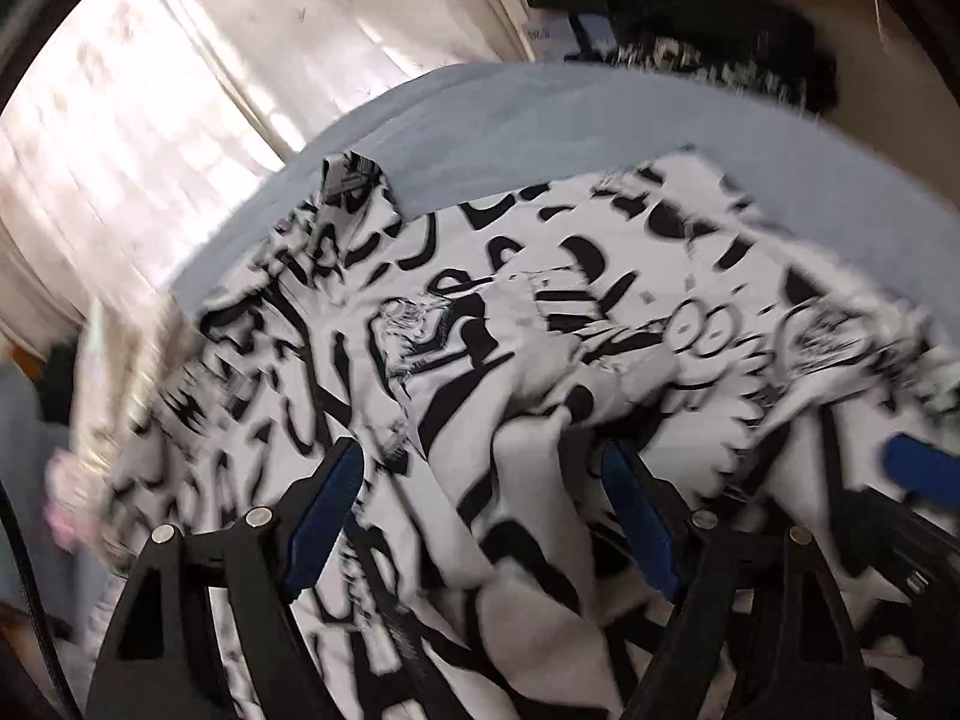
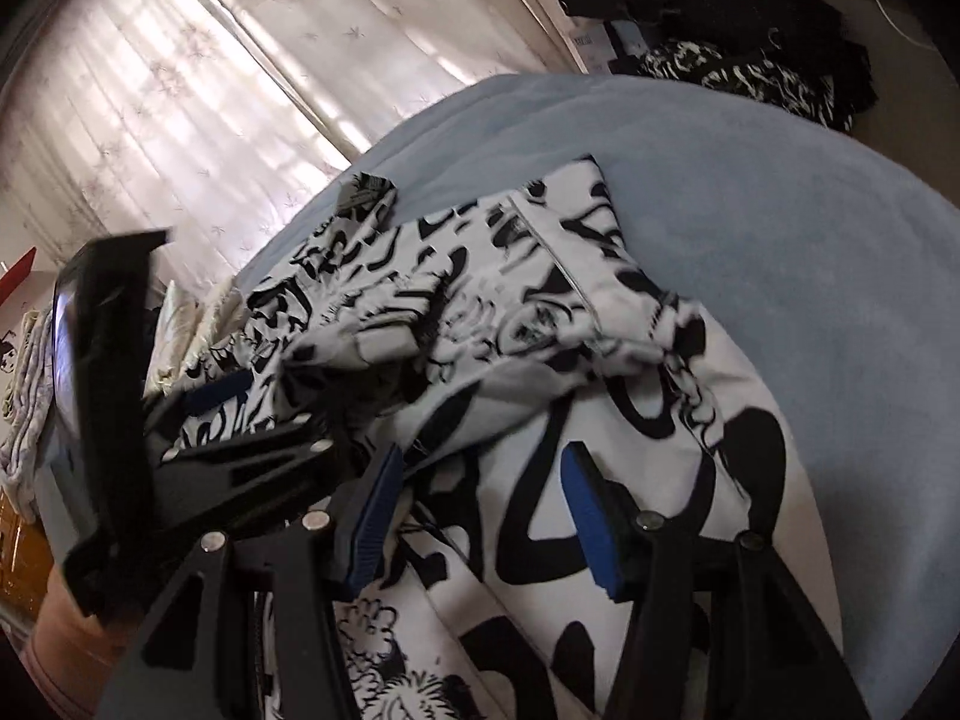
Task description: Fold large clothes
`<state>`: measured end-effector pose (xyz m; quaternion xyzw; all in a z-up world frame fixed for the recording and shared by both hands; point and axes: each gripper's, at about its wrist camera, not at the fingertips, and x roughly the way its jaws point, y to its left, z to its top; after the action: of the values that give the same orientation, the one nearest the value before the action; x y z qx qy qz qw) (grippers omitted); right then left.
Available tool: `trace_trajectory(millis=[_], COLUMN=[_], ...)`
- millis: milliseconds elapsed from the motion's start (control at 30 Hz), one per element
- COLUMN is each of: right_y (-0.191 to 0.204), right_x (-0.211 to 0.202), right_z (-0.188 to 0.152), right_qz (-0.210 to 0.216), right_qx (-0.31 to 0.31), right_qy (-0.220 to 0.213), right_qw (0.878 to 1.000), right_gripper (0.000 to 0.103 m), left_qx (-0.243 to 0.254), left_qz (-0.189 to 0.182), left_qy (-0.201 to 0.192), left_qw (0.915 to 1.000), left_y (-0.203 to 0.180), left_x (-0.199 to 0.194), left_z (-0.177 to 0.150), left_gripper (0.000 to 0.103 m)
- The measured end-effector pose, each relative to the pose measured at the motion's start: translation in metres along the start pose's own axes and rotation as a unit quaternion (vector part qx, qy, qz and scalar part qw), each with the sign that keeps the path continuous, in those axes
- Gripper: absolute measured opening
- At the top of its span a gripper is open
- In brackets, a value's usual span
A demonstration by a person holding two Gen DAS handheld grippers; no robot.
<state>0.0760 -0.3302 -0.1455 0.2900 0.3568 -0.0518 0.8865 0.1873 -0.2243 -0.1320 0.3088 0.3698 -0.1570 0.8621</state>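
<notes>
A large white garment with bold black cartoon print [image 1: 480, 330] lies rumpled on a light blue blanket [image 1: 540, 132]. My left gripper [image 1: 483, 516] hovers low over its near part, open wide, with cloth below the blue pads but not pinched. One blue pad [image 1: 918, 468] of the right gripper shows at the right edge. In the right wrist view the garment [image 2: 540, 330] has a folded-over flap. My right gripper [image 2: 480, 516] stands open above it, with nothing pressed between its pads. The left gripper's black housing [image 2: 108, 360] is close on the left.
Sunlit white curtains [image 2: 210, 90] hang behind the bed. A heap of dark and patterned clothes [image 2: 750, 78] sits at the far right past the blanket [image 2: 810, 270]. Pale folded fabrics [image 2: 24, 420] lie at the left edge. The left wrist view is motion-blurred.
</notes>
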Motion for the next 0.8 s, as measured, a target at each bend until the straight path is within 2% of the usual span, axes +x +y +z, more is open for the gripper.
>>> trace_trajectory(millis=[33, 100, 133, 167, 200, 233, 267, 333, 367, 400, 433, 467, 500, 600, 667, 800], right_y=[-0.002, -0.003, -0.004, -0.004, -0.004, -0.005, -0.006, -0.007, -0.007, -0.008, -0.007, -0.007, -0.007, -0.005, -0.003, 0.012], right_x=[0.001, 0.001, 0.001, 0.002, 0.002, 0.002, 0.002, 0.002, 0.001, 0.001, 0.001, 0.002, 0.003, 0.004, 0.003, -0.009], right_z=[0.000, -0.002, -0.002, -0.003, -0.004, -0.005, -0.006, -0.007, -0.007, -0.007, -0.007, -0.007, -0.008, -0.008, -0.006, 0.001], right_qz=[0.003, 0.006, 0.008, 0.009, 0.010, 0.011, 0.012, 0.014, 0.016, 0.018, 0.020, 0.021, 0.021, 0.022, 0.021, 0.025], right_qx=[0.002, 0.002, 0.002, 0.001, 0.001, 0.001, 0.002, 0.003, 0.003, 0.004, 0.004, 0.004, 0.003, -0.003, -0.007, -0.025], right_qy=[0.000, -0.002, -0.002, -0.002, -0.002, -0.003, -0.004, -0.006, -0.006, -0.007, -0.006, -0.005, -0.003, 0.000, 0.002, 0.002], right_qw=[1.000, 1.000, 1.000, 1.000, 1.000, 1.000, 1.000, 1.000, 1.000, 1.000, 1.000, 1.000, 1.000, 1.000, 1.000, 0.999], right_gripper=[0.055, 0.055, 0.055, 0.055, 0.055, 0.055, 0.055, 0.055, 0.055, 0.055, 0.055, 0.055, 0.055, 0.055, 0.055, 0.055], left_qx=[0.009, 0.007, -0.007, -0.041, -0.080, -0.146, -0.210, -0.334, -0.378, -0.414, -0.440, -0.456, -0.468, -0.479, -0.483, -0.482], left_qz=[0.017, 0.036, 0.027, 0.020, 0.017, 0.005, -0.015, -0.046, -0.060, -0.080, -0.104, -0.120, -0.130, -0.150, -0.167, -0.172], left_qy=[-0.002, -0.015, -0.014, -0.017, -0.026, -0.046, -0.067, -0.078, -0.064, -0.047, -0.028, -0.006, 0.014, 0.036, 0.041, 0.046], left_qw=[0.9998, 0.9992, 0.9995, 0.9988, 0.9963, 0.9882, 0.9752, 0.9383, 0.9215, 0.9055, 0.8918, 0.8817, 0.8739, 0.8641, 0.8584, 0.8577], left_y=[-0.003, -0.001, 0.005, 0.017, 0.030, 0.052, 0.074, 0.117, 0.133, 0.145, 0.155, 0.161, 0.166, 0.174, 0.181, 0.192], left_x=[0.003, 0.001, 0.001, -0.001, -0.004, -0.010, -0.015, -0.016, -0.011, -0.002, 0.008, 0.018, 0.027, 0.040, 0.045, 0.055], left_z=[0.003, 0.009, 0.012, 0.014, 0.014, 0.010, 0.002, -0.025, -0.040, -0.056, -0.072, -0.088, -0.103, -0.128, -0.137, -0.141], left_gripper=[0.078, 0.049, 0.024, 0.017, 0.016, 0.012, 0.012, 0.015, 0.027, 0.035, 0.051, 0.055, 0.055, 0.057, 0.063, 0.068])
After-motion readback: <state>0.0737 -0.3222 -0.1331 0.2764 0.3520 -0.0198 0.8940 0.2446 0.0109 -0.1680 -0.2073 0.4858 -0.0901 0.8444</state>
